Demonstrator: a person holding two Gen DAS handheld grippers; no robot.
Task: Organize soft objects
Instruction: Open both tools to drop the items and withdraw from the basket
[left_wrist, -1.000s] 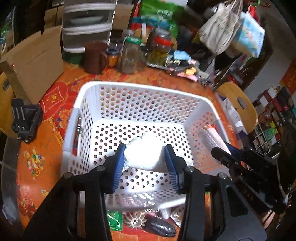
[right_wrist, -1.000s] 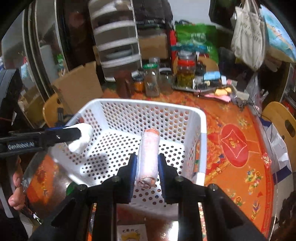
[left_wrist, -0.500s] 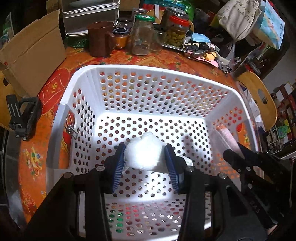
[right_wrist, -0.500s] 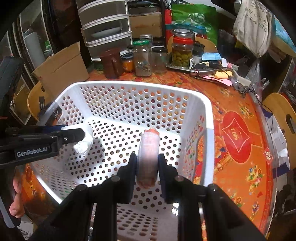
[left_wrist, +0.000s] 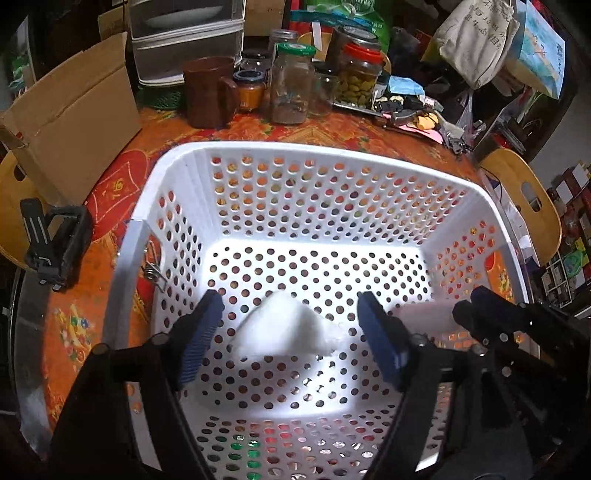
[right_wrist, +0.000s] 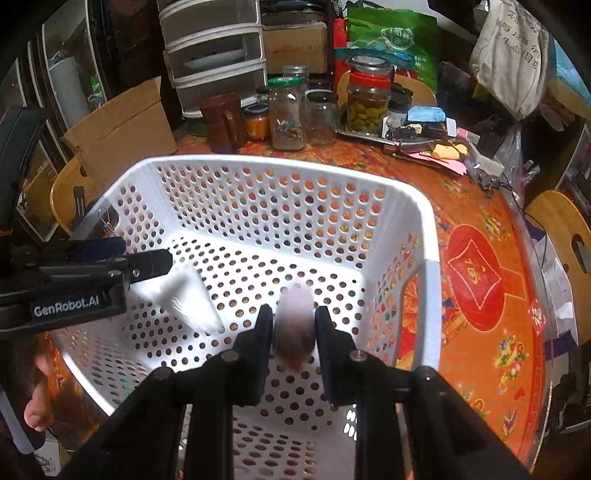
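A white perforated basket stands on the orange patterned table; it also shows in the right wrist view. My left gripper is open inside the basket, and a white folded cloth sits loose between its blue pads, blurred; the cloth also shows in the right wrist view. My right gripper is inside the basket with its jaws slightly apart around a pink rolled towel, which is blurred. The towel also shows in the left wrist view.
Glass jars, a brown mug and a plastic drawer unit stand behind the basket. A cardboard box is at the back left, a black clip left of the basket, and wooden chairs stand at the table's edge.
My left gripper has opened and let go of the white cloth, which drops into the basket. My right gripper's jaws have widened, and the pink towel is blurred between them.
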